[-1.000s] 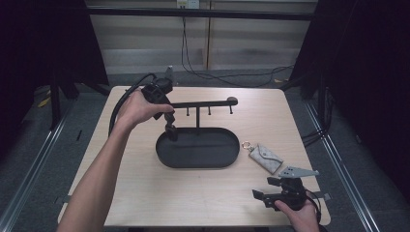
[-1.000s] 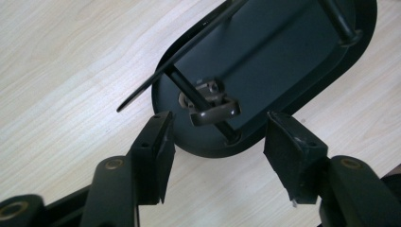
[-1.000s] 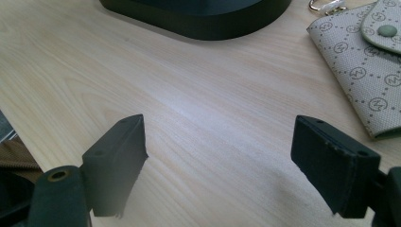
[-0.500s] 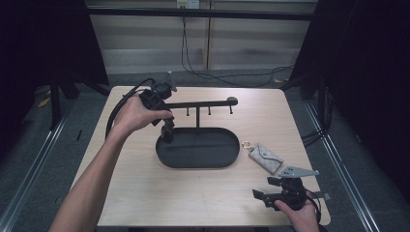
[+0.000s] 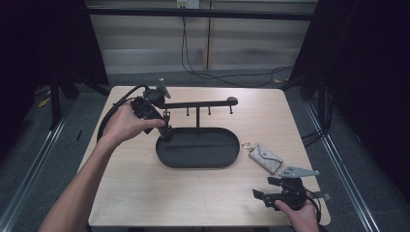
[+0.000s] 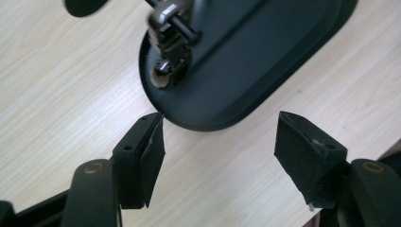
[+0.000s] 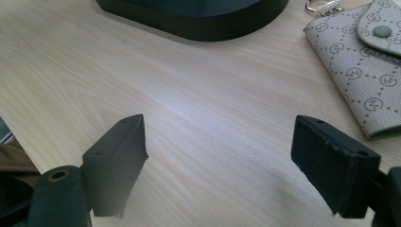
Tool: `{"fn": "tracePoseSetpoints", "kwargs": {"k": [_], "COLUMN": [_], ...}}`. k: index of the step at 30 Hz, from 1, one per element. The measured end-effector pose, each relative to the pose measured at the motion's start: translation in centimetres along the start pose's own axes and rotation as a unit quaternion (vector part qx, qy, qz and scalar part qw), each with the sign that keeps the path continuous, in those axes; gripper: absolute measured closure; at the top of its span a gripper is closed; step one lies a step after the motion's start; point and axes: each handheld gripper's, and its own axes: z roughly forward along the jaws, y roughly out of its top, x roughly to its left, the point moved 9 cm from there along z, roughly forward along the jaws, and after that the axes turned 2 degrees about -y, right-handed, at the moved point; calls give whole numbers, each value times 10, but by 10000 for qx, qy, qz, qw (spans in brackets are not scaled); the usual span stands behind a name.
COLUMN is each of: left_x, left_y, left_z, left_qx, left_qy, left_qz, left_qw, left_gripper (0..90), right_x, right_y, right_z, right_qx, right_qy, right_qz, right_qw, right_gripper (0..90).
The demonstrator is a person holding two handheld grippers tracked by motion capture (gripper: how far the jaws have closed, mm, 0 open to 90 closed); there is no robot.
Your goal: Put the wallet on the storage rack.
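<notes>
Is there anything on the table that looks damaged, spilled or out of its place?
Nothing stands out. The black stand sits upright on the table, and the grey key pouch lies flat beside it, closed and apart from the tray.

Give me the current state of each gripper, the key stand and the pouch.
Left gripper: open, holding nothing, at the tray's left end.
Right gripper: open, holding nothing, over bare table.
Key stand: upright, hooks bare.
Pouch: lying flat beside the tray, flap snapped shut, key ring attached.
</notes>
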Motion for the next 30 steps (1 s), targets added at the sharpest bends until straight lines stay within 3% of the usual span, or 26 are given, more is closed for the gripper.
{"fn": "tracePoseSetpoints", "kwargs": {"k": [9,13,15,19,23,27,30], "left_x": [-10,-13,-16,-19,-23,-29,-28], "left_y": [-15,-22,-24,-30,-34,-43,-47], "left_z": [1,5,7,11,12,15,17], "left_qx": [-199,-269,-396,-418,-686,-719,-937], "left_qy": [-71,-152,-296,-334,-353,-448,-382], "left_qz": [90,134,160,203,157,280,226], "left_qw": [9997,9994,9986,9984,9969,9960,9946], "left_gripper": [324,282,249,226,245,219,222], "right_x": [-1,-1,-1,-1,-1,-1,-1], "right_y": [1,0,0,0,0,0,0], "right_z": [0,0,-1,0,0,-1,0], "right_qx": [3,-4,-40,-2,-9,-17,-10], "right_qy": [-45,-44,-35,-43,-48,-51,-56], "right_qz": [34,-12,-11,-8,3,21,-5], "right_qw": [10000,10000,10000,10000,10000,10000,10000], "right_gripper": [189,189,189,189,189,189,189]}}
